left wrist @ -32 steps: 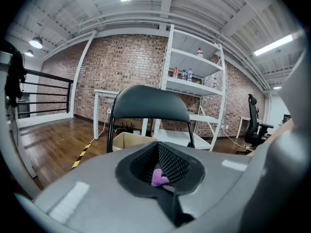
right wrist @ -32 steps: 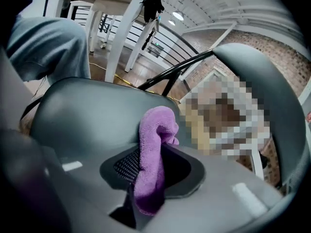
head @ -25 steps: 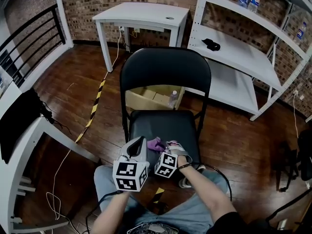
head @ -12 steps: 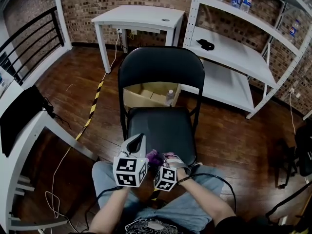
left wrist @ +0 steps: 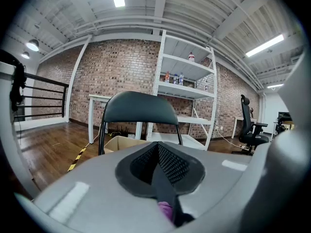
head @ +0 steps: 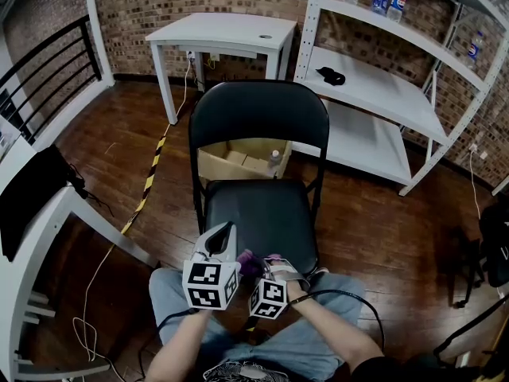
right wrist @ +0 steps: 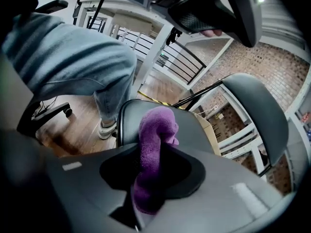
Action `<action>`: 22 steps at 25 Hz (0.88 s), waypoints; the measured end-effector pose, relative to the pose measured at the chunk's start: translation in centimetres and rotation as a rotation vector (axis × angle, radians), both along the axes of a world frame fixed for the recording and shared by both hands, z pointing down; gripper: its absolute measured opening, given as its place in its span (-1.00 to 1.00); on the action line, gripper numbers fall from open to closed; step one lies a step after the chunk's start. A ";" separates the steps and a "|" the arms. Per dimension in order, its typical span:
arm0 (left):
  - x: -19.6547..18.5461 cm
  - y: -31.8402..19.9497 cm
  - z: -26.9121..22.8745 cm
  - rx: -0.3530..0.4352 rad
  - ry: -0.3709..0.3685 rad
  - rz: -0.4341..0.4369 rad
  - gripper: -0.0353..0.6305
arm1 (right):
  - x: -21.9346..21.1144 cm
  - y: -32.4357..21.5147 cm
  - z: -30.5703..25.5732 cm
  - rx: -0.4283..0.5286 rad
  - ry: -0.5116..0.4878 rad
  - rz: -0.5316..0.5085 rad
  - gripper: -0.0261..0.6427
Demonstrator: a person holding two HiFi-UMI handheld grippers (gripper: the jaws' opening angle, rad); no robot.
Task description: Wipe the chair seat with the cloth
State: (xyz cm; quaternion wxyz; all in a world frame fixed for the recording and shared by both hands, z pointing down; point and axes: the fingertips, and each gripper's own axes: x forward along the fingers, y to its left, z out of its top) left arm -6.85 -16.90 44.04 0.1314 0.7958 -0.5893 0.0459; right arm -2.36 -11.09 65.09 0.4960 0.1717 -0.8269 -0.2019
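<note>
The black folding chair has its seat [head: 258,217] bare in front of me, backrest [head: 258,114] upright. My right gripper [head: 266,263] is shut on the purple cloth [head: 247,261], held just past the seat's front edge above the person's lap. In the right gripper view the cloth [right wrist: 156,130] sticks up out of the right gripper [right wrist: 151,171], with the seat [right wrist: 194,130] beyond it. My left gripper [head: 226,232] is beside it on the left, jaws shut, pointing at the backrest [left wrist: 138,108]. A scrap of purple shows low at the left gripper [left wrist: 158,152].
An open cardboard box [head: 238,159] with a bottle sits on the floor behind the chair. A white table [head: 223,30] stands at the back and white shelving [head: 374,86] at the right. Black railing [head: 40,62] runs along the left.
Both grippers have drawn back toward the person, from over the seat's front part to just off its front edge. The cloth has stayed in the right gripper.
</note>
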 end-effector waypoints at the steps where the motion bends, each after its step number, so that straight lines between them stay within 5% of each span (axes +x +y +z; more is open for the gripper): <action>1: 0.0 -0.1 -0.2 0.004 0.002 0.001 -0.88 | -0.1 -0.6 -0.8 0.006 -0.015 0.007 -0.60; 12: 1.6 -1.8 -2.0 0.049 0.021 0.049 -0.88 | 0.8 -13.3 -9.4 0.159 -0.094 0.139 -0.60; 22: 1.7 -4.8 -0.4 0.002 0.021 0.071 -0.88 | 2.1 -24.5 -7.4 0.183 -0.025 0.206 -0.60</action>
